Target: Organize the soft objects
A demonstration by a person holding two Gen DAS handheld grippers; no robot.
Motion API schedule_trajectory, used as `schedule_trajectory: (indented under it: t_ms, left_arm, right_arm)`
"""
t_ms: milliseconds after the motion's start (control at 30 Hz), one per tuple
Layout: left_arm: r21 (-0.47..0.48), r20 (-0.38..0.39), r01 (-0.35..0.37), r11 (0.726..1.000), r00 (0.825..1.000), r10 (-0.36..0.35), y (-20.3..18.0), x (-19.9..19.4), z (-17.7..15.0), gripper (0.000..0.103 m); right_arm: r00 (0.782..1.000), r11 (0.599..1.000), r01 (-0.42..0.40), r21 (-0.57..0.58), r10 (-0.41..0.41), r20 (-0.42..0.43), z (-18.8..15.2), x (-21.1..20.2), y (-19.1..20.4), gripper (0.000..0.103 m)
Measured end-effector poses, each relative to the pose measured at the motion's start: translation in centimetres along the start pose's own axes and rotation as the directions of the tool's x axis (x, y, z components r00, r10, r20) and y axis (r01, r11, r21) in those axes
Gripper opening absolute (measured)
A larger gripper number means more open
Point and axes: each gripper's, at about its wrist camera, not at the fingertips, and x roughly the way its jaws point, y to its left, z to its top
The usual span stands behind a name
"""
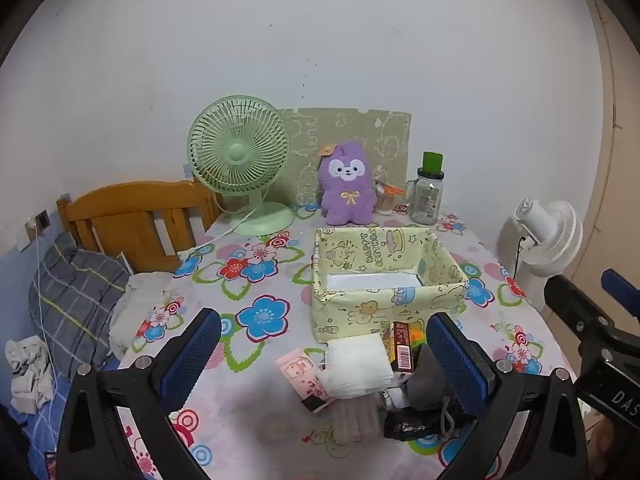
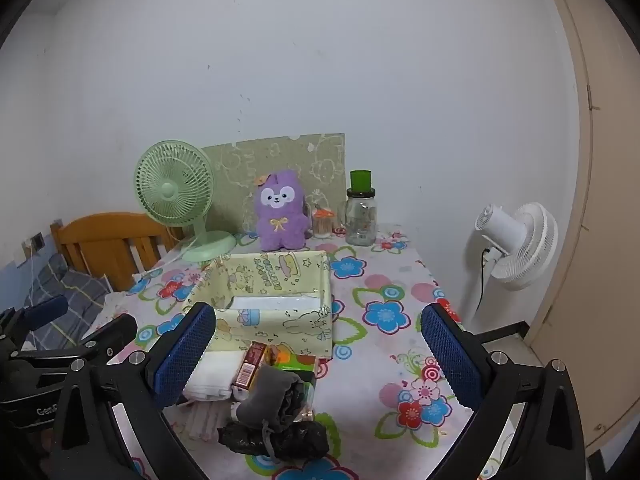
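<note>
Black bag (image 2: 276, 438) nearest; yellow fabric box (image 1: 384, 292) holds white sheet (image 1: 372, 280).

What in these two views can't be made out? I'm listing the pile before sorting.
- Yellow box floor: the near wall hides part, both views.
- Pile underside: grey cloth covers it, right view.
- Red carton print: too small.
- Jar label: too small.
</note>
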Motion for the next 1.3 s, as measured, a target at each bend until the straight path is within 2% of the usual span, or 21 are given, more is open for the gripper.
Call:
schedule_trajectory:
  t_ms: [133,167,300,467,700,1300]
  left_arm:
    - [0.017,0.000,-0.023,1.000,1.000,0.023,-0.4,0.4,0.1,0.103]
    - [0.015,-0.017,-0.010,1.000,1.000,0.010,-0.4,0.9,0.3,0.103]
    - [0.014,0.024,0.020,1.000,0.999,-0.021,-0.3,0.0,0.2,0.103]
    - [-0.007,0.035,0.036,0.999,0.999,-0.036,-0.2,-0.4,-0.2,0.103]
    - [-0.006,0.031,0.023,1.000,0.999,-0.023,-0.2,-0.6,-0.2,0.103]
    - [-0.012,0.045,0.039,0.999,0.998,-0.038,0.0,-0.9,0.1,0.103]
  right_arm:
    - [1.000,1.000,0.000,0.012,0.000,-0.003,0.3,-0.2,0.5,0.103]
    - [1.000,1.000,-0.008,0.005,0.008,0.009,0.3,-0.3,0.5,0.103]
    - [1.000,1.000,-0.008,0.015,0.008,0.009,-0.2,-0.2,-0.7,0.103]
    - [1.000,1.000,0.002,0.013,-0.002,-0.004,-0.4,0.1,-0.5,0.103]
    - [0.999,1.000,-0.003,0.001,0.003,-0.041,-0.3,0.3,0.1,0.103]
    - [0.999,0.999,0.034,0.000,-0.034,-0.041,-0.2,0.3,0.5,0.103]
